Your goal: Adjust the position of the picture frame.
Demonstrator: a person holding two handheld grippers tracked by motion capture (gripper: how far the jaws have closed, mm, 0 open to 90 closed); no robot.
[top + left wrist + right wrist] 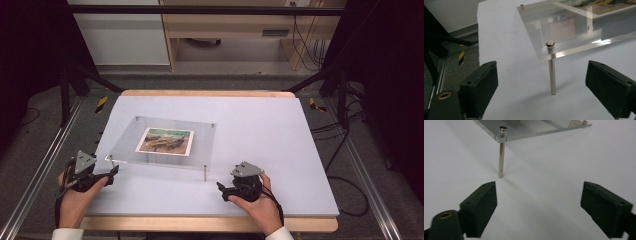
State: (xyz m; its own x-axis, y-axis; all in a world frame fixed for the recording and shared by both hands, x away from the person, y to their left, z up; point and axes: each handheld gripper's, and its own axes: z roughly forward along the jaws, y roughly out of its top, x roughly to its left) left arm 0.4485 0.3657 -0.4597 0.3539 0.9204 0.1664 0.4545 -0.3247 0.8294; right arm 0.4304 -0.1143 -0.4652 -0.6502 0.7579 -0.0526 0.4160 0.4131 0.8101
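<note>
A clear acrylic plate (165, 142) stands on thin metal legs over the pale table (260, 130), with a painted picture (165, 141) on it. My left gripper (114, 172) rests at the plate's near left corner, open, its jaws pointing at that corner's leg (552, 72), which stands ahead of them and a little apart. My right gripper (222, 191) lies near the front edge, open with nothing between its jaws, just right of the near right leg (205, 173). In the right gripper view that leg (501, 155) rises ahead at the left under the plate's corner (506, 135).
The table's wooden front edge (200, 223) runs just under both hands. Metal rails (40, 170) flank the table, with cables (345, 165) on the floor at the right. Bare tabletop lies to the plate's right.
</note>
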